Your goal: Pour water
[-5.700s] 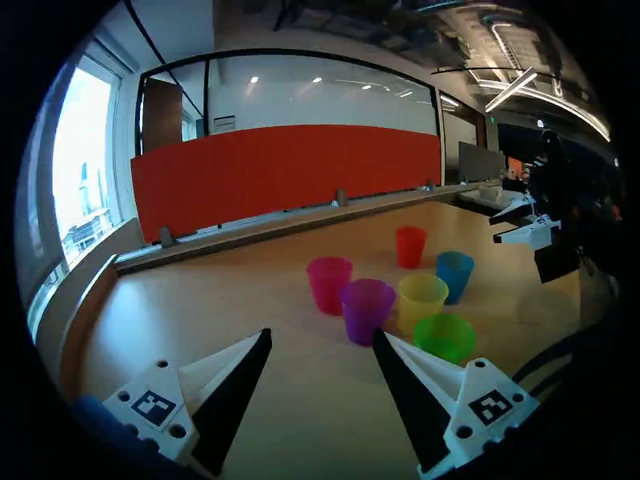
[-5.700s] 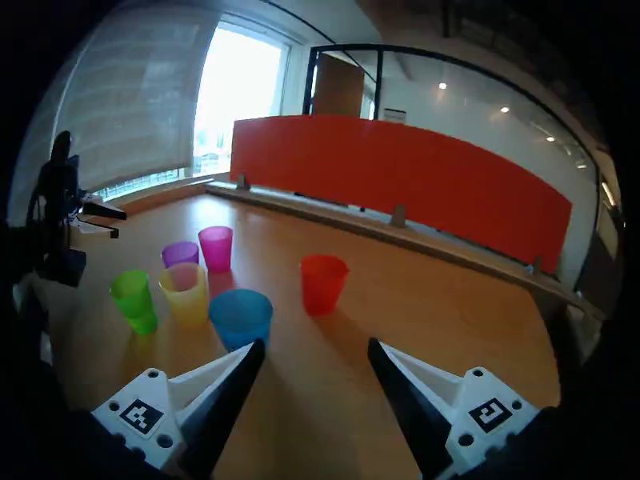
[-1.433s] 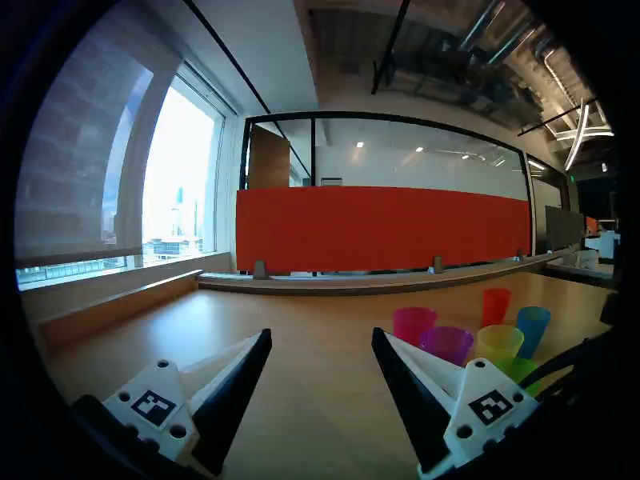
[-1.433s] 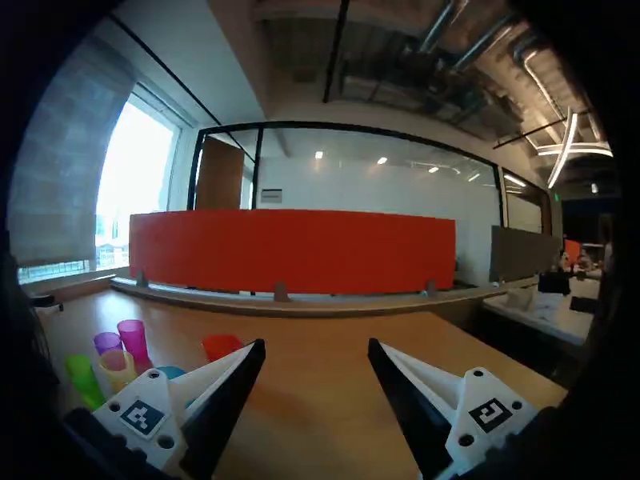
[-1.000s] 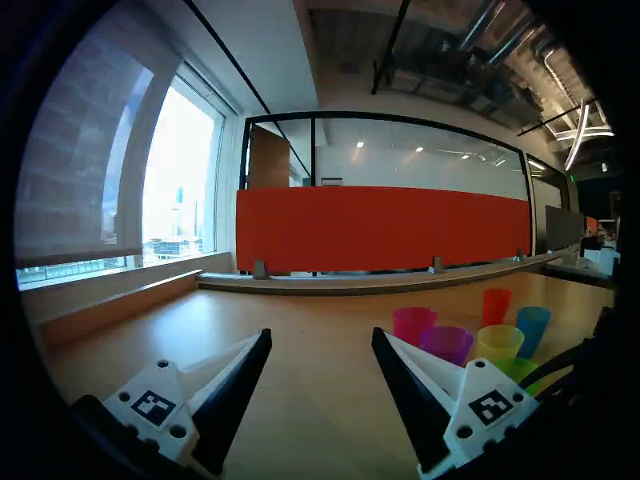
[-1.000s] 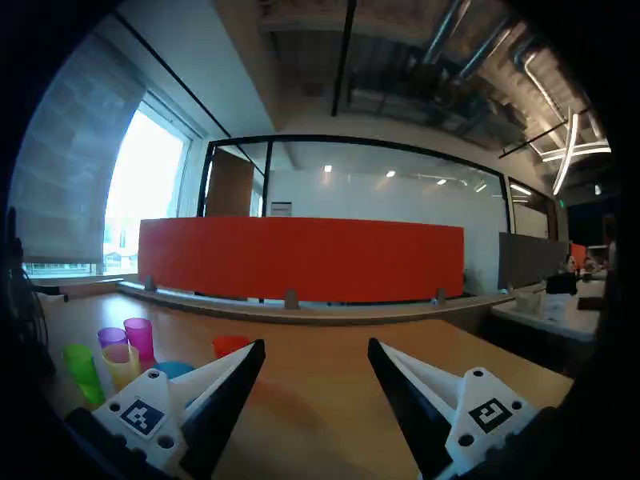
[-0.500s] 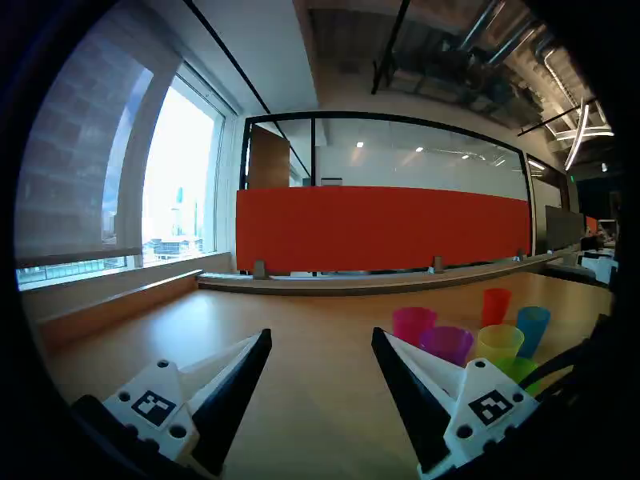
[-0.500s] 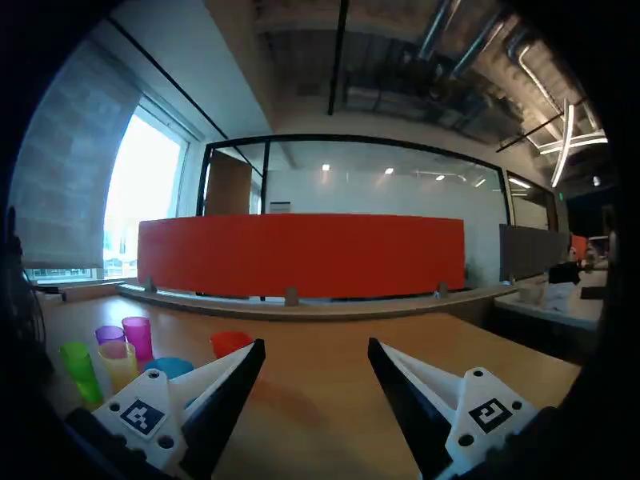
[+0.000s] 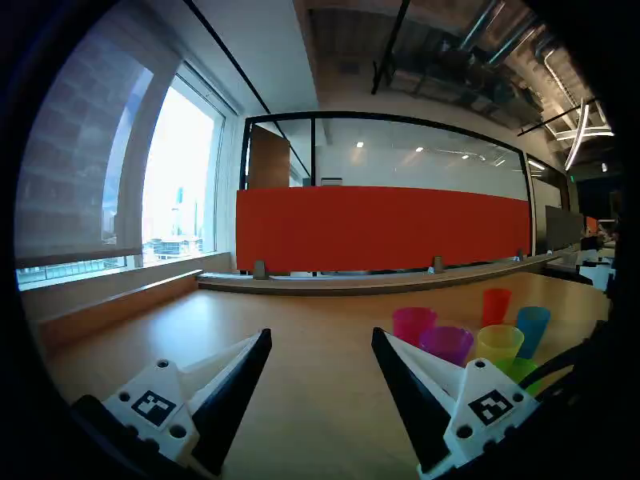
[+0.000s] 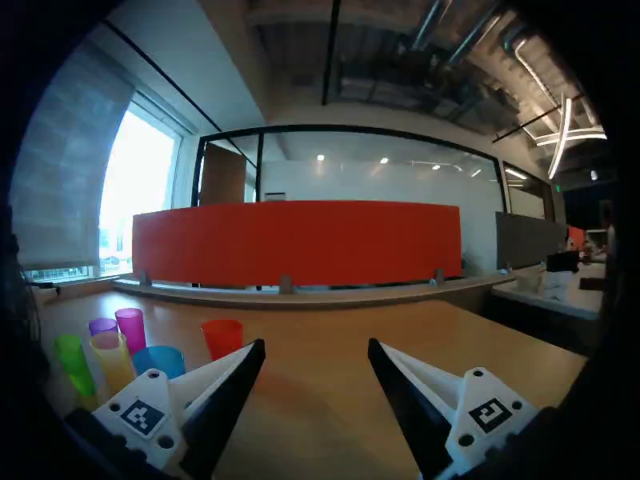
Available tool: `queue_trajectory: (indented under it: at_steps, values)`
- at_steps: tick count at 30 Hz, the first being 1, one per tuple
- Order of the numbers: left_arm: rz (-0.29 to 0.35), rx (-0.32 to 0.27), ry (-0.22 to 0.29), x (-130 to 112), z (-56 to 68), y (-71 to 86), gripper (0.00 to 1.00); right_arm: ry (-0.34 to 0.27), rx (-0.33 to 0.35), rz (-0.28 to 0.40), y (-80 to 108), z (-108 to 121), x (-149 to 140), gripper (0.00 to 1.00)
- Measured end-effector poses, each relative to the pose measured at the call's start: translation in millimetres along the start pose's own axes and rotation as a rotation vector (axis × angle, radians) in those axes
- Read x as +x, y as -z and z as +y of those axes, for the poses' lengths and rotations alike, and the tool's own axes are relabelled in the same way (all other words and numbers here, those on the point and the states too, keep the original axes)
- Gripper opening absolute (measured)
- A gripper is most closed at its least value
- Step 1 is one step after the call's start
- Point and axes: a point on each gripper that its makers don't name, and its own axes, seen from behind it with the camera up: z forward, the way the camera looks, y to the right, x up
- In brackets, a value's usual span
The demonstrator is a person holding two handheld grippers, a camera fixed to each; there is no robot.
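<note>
Several translucent plastic cups stand upright in a cluster on the wooden table [image 9: 312, 320]. In the left gripper view they sit right of centre: pink cup [image 9: 414, 323], purple cup [image 9: 448, 342], yellow cup [image 9: 500, 344], red cup [image 9: 496, 306], blue cup [image 9: 532, 330] and a green cup [image 9: 522, 368] partly hidden behind a finger. My left gripper [image 9: 320, 364] is open and empty, low over the table, left of the cups. In the right gripper view the red cup [image 10: 222, 337], blue cup [image 10: 158, 360], pink cup [image 10: 130, 328], purple cup [image 10: 102, 326], yellow cup [image 10: 112, 360] and green cup [image 10: 74, 362] are at lower left. My right gripper [image 10: 316, 372] is open and empty.
A long orange divider panel [image 9: 384, 228] runs along the table's far edge [image 10: 320, 300]. Bright windows [image 9: 176, 200] line the left side. Desks with white objects [image 10: 560, 284] lie off to the right.
Since 5.7 s ago both grippers dropped from looking down on the cups to low, level views. Over the last second the left stayed still; the right tilted slightly, showing more of the cups.
</note>
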Motion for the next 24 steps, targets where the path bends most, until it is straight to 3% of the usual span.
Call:
queue_trajectory:
  at_steps: [24]
  values:
    - [0.000, 0.000, 0.000, -0.6, 0.0, 0.7, 0.93, 0.010, 0.007, -0.008, -3.2, -2.9, 1.0, 1.00]
